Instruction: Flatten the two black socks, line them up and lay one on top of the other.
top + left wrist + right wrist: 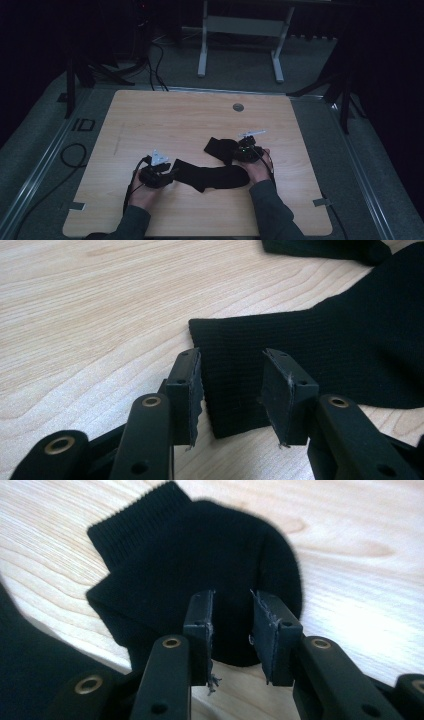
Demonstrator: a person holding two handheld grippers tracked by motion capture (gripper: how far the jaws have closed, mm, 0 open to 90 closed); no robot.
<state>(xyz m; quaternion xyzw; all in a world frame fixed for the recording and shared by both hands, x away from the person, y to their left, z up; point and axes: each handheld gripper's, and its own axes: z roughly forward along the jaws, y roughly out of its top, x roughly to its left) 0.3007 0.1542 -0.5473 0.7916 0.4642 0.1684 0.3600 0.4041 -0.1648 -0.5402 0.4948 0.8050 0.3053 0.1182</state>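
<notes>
While the long black sock lies across the near middle of the counter, the left gripper stands open astride its cuff, gripping nothing. The right gripper, partly open and empty, hovers over a short sock just beyond.

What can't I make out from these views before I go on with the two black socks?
- Long sock, high view: its cuff end lies under the left tool; dim light blurs any folds.
- Long sock, left gripper view: the right edge cuts it off.
- Short sock, right gripper view: its near edge sits behind the right tool; whether the pads touch it is unclear.
- Short sock, high view: the right tool and hand cover part of it.
</notes>
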